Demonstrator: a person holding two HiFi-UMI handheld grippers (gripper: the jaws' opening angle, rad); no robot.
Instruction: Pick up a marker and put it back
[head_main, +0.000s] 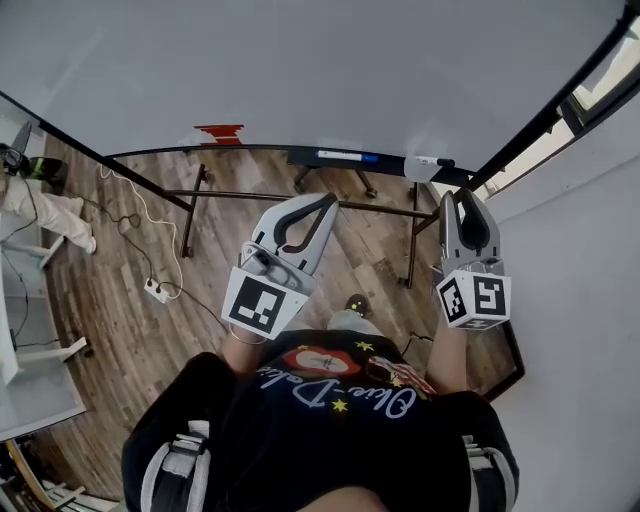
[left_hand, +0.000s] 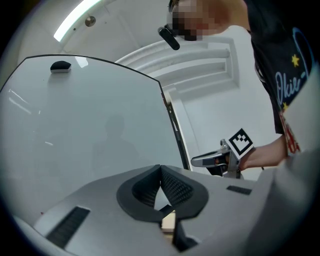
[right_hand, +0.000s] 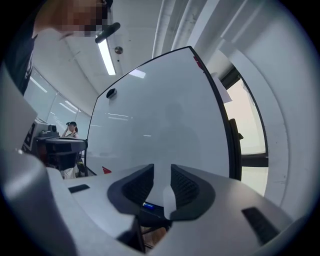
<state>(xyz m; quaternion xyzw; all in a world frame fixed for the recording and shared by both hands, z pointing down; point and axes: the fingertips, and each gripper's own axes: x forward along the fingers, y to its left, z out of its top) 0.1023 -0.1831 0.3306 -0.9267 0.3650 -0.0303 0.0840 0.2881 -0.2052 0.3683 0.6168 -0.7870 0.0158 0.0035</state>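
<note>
The marker (head_main: 428, 162), a slim white barrel with a dark end, lies lengthwise in the whiteboard's (head_main: 300, 70) black tray (head_main: 300, 155). It is just ahead and a little left of the right tool (head_main: 463, 198), whose ribbed dark pads stand apart, pressing on nothing. The left tool (head_main: 322, 203) is farther off along the tray, pinched closed and empty. A blue-labelled marker (head_main: 350, 156) rests mid-tray.

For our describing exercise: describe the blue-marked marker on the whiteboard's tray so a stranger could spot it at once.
Find the large whiteboard and follow its lower edge to the dark tray fixed along it. The blue-marked marker lies lengthwise on the tray's left half. Its neighbour, the white marker towards the tray's right end, shows no blue, only a dark tip.
</note>
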